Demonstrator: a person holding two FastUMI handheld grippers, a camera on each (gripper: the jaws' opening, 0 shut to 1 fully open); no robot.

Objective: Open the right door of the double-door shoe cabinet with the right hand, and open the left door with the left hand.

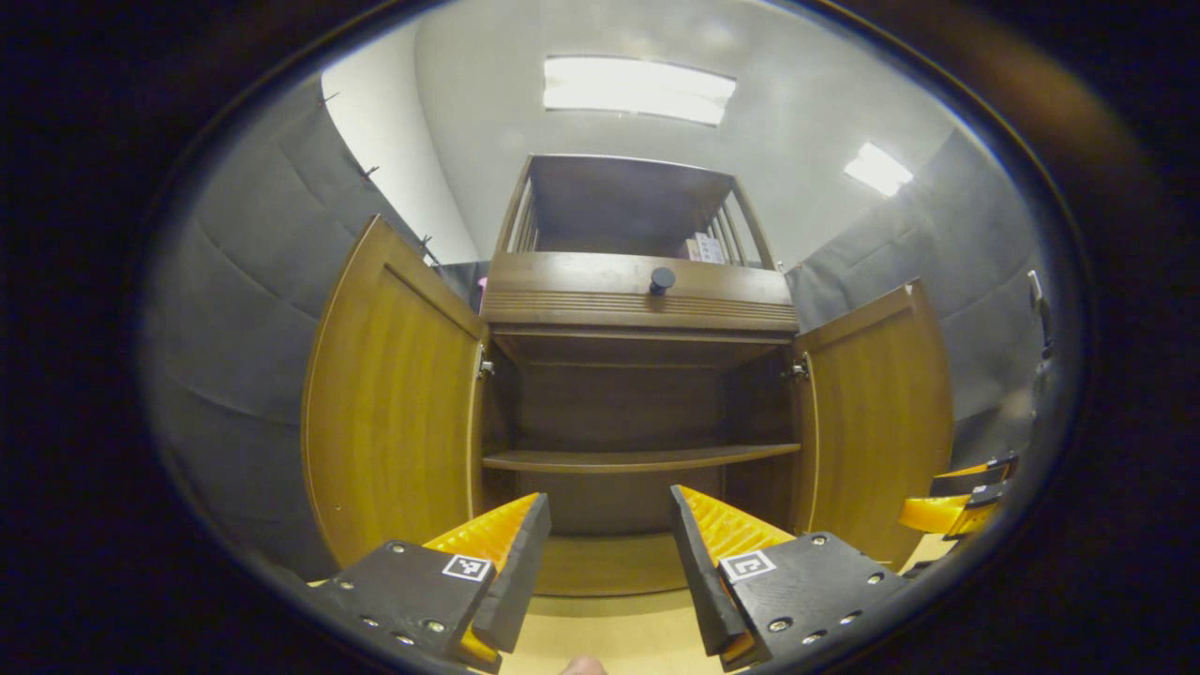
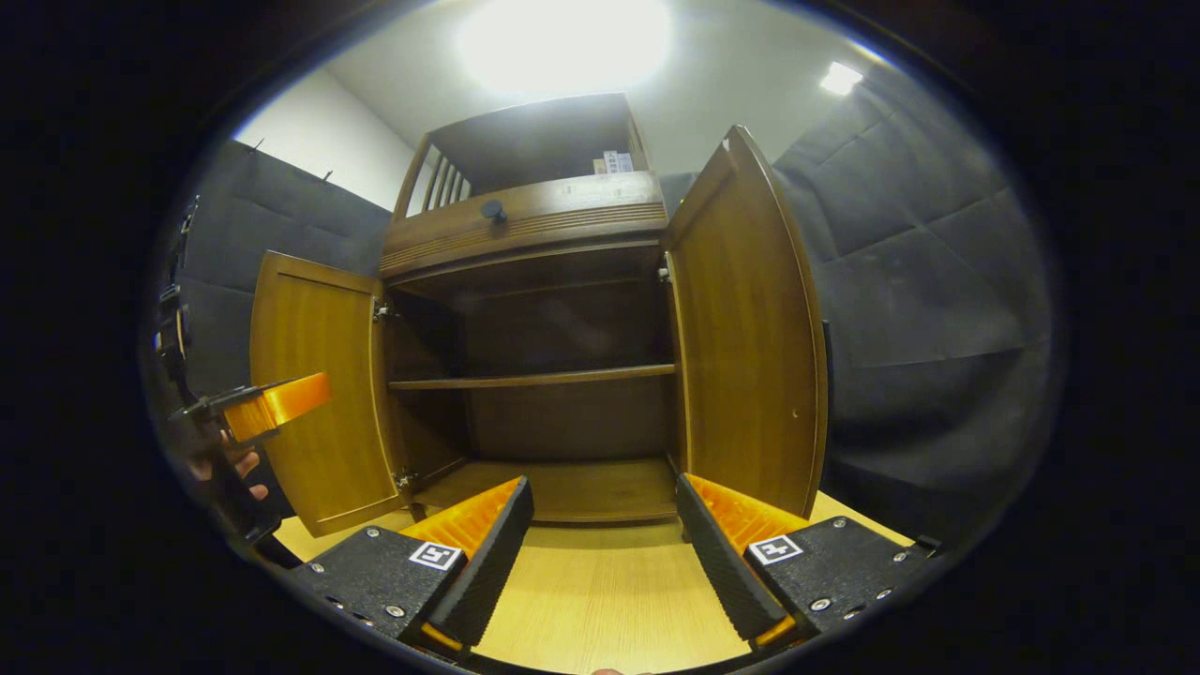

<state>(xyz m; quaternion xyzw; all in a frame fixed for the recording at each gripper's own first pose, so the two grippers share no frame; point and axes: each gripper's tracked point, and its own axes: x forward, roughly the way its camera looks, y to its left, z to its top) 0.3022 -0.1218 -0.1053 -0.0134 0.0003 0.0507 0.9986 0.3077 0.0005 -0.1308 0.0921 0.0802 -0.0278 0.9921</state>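
Note:
The brown wooden shoe cabinet [image 1: 637,300] [image 2: 534,234] stands with both doors swung wide. In the left gripper view its left door [image 1: 389,403] and right door [image 1: 877,412] flank a bare inner shelf [image 1: 637,459]. My left gripper [image 1: 609,553] is open in front of the cabinet with nothing between its fingers. My right gripper [image 2: 605,539] is open too, low before the cabinet floor, and holds nothing. The right gripper view shows the left door [image 2: 314,394], the right door [image 2: 750,328] and the shelf [image 2: 534,380]. The left gripper [image 2: 258,405] also appears there at the far left, held by a hand [image 2: 230,464]. The right gripper's fingers [image 1: 961,497] peek in at the right edge.
A drawer with a dark round knob [image 1: 662,278] sits above the doors, under an open slatted top compartment [image 1: 623,202]. Padded dark walls [image 2: 919,309] close in on both sides. Light wooden floor [image 2: 600,600] lies before the cabinet.

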